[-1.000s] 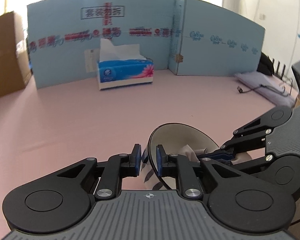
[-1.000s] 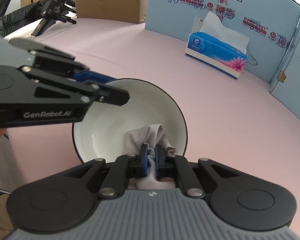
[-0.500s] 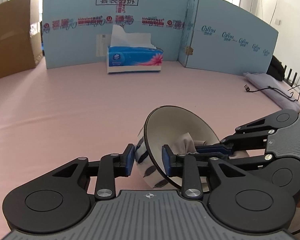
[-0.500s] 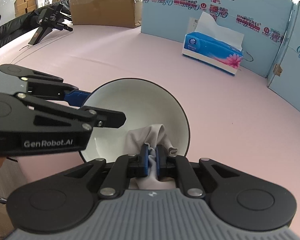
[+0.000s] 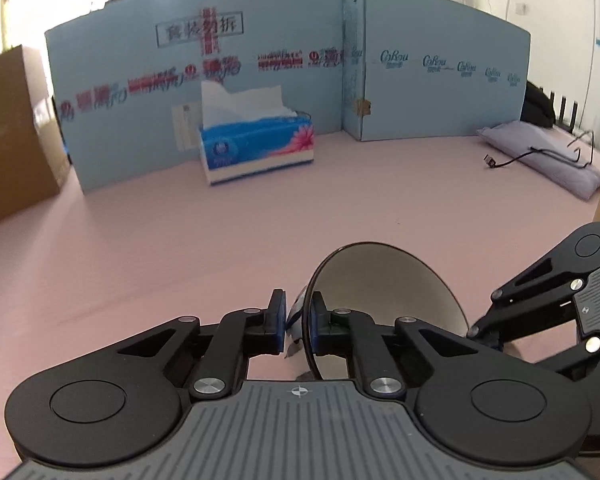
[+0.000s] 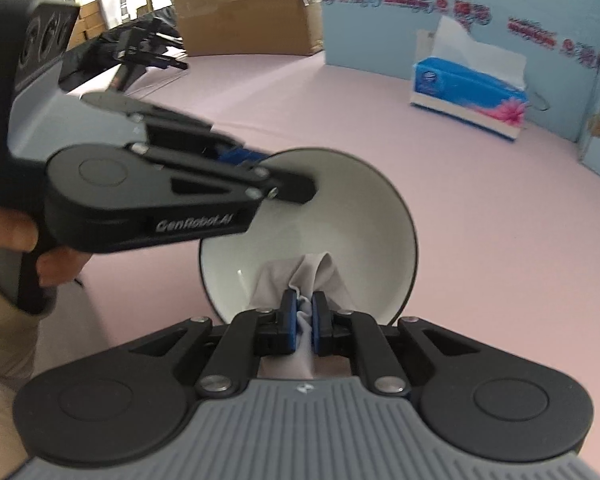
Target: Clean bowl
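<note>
The bowl [image 5: 384,280], white inside with a dark rim and a blue pattern outside, stands tilted on its side over the pink table. My left gripper [image 5: 298,320] is closing on its rim, one pad inside the wall and one outside, both pressing. In the right wrist view the left gripper [image 6: 268,172] reaches in from the left onto the bowl [image 6: 340,208]. My right gripper [image 6: 304,312] is shut on a grey cloth [image 6: 300,276] that lies against the bowl's inner wall. In the left wrist view the right gripper [image 5: 482,334] enters from the right, its tips hidden behind the bowl.
A blue tissue box [image 5: 256,148] stands far back before a light blue cardboard screen [image 5: 140,128]. A brown carton [image 6: 244,4] sits at the back left. A black cable [image 5: 532,156] and a pale bag lie far right. A person's hand [image 6: 16,236] holds the left gripper.
The left jaws spread wider around the bowl's rim, then closed on it. The bowl sits a little further right in the left wrist view. The right gripper kept the cloth inside the bowl.
</note>
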Demonstrator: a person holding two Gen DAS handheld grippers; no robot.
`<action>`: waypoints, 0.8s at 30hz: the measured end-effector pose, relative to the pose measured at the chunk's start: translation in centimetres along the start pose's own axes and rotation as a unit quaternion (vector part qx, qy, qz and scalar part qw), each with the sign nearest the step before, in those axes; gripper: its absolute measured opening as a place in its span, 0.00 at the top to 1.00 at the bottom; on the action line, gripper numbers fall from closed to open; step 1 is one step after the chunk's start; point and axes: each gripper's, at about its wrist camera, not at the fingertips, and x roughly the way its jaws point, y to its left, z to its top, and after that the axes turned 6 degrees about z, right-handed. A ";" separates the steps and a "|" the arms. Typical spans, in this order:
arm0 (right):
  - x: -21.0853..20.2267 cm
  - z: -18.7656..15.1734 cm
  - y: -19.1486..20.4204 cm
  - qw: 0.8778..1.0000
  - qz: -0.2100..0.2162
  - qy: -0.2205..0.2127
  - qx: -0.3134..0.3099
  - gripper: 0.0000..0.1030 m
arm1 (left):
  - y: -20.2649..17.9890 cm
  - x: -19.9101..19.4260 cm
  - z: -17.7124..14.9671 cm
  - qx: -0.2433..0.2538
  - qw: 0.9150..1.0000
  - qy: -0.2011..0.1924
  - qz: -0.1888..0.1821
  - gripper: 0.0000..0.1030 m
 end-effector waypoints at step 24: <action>0.6 2.4 -0.4 0.988 -0.114 -0.011 -0.102 0.93 | -0.6 0.4 -0.1 0.031 0.999 -0.011 -0.008 0.85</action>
